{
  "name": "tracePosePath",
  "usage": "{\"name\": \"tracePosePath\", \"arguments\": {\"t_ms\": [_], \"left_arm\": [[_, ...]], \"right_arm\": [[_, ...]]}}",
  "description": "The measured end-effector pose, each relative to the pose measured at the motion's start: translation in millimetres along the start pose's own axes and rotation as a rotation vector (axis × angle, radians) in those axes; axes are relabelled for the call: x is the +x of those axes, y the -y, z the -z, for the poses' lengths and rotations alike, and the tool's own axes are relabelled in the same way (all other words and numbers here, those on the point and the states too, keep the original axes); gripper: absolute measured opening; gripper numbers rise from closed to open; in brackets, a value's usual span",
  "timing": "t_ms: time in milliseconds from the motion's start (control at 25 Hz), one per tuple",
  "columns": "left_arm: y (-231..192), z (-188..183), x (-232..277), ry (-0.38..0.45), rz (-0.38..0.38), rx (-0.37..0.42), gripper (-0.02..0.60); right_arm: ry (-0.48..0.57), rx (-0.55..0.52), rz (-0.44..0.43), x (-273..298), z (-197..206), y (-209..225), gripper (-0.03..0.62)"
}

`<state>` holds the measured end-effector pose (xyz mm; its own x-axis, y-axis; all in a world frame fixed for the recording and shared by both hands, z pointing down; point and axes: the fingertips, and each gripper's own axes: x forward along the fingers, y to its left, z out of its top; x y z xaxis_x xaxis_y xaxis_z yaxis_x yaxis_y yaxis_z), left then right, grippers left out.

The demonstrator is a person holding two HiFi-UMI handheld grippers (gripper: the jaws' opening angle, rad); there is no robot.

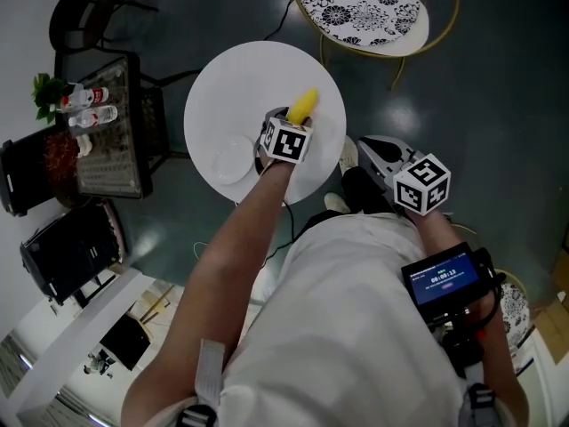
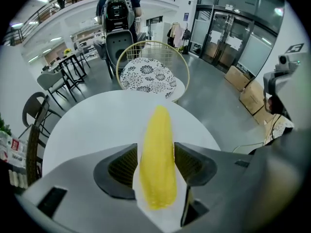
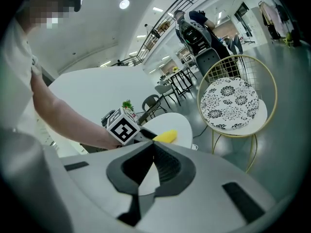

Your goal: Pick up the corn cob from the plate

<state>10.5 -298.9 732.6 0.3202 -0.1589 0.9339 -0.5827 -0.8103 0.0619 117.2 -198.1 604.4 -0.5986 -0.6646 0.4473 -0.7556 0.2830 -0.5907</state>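
Dark, glossy floor (image 1: 480, 105) is spreading under a round white table (image 1: 258, 78), and we are reaching over that table with the left tongs (image 1: 296, 119). Its jaws are clamping a yellow corn cob (image 2: 156, 149) from both sides, the ribbed pads (image 2: 121, 166) pressing against the cob's thick end while the tapered end is pointing straight out ahead of the tongs. The cob is sitting over bare tabletop, not over the small white plate (image 1: 233, 160), which is lying on the table just left of these tongs, beside their marker cube (image 1: 286, 140); we cannot tell whether the cob is touching the table. Farther ahead of the left tongs a gold wire chair (image 2: 150, 72) with a black-and-white flowered cushion is standing on the floor, and beyond it a person with a backpack (image 2: 117, 8) is facing away from us. We are holding the right tongs (image 3: 153, 147) off the table's edge, to the right of the left tongs and apart from the cob; its jaws are meeting at the tips with nothing between them. Far to the left of both tongs a dark side table (image 1: 107, 149) is carrying bottles (image 1: 89, 105) and a small green plant (image 1: 49, 92).
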Motion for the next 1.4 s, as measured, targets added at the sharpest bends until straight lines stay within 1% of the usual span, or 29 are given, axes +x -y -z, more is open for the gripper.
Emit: {"name": "tracePosePath", "arguments": {"t_ms": [80, 160, 200, 360, 440, 800, 840, 1000, 1080, 1160, 1400], "left_arm": [[1, -4, -2, 0.010, 0.000, 0.006, 0.218], [-1, -8, -5, 0.053, -0.005, 0.005, 0.218], [-2, -12, -9, 0.087, -0.003, -0.008, 0.218], [-6, -21, -31, 0.220, 0.012, -0.108, 0.218], [-5, -21, -39, 0.260, 0.000, -0.127, 0.216], [-5, -13, -71, 0.328, -0.062, -0.211, 0.213], [-4, -11, -75, 0.339, -0.068, -0.218, 0.198], [0, -7, -93, 0.397, -0.095, -0.246, 0.070], [3, -1, -106, 0.433, -0.100, -0.265, 0.027], [8, 12, -125, 0.472, -0.105, -0.288, 0.010], [17, 56, -185, 0.575, -0.133, -0.359, 0.009]], "right_arm": [[-0.002, 0.001, -0.002, 0, -2, 2, 0.008], [0.003, -0.005, -0.012, 4, -1, 2, 0.008], [0.004, -0.009, -0.018, 6, -1, 2, 0.008], [-0.009, -0.027, -0.042, 14, -2, -9, 0.008], [-0.014, -0.040, -0.059, 17, -2, -11, 0.008], [-0.045, -0.092, -0.138, 28, -17, -13, 0.008], [-0.047, -0.098, -0.145, 30, -18, -14, 0.008], [-0.066, -0.121, -0.170, 35, -17, -18, 0.008], [-0.075, -0.132, -0.181, 36, -14, -25, 0.008], [-0.078, -0.148, -0.193, 35, -10, -40, 0.008], [-0.056, -0.163, -0.211, 32, -12, -79, 0.008]]}}
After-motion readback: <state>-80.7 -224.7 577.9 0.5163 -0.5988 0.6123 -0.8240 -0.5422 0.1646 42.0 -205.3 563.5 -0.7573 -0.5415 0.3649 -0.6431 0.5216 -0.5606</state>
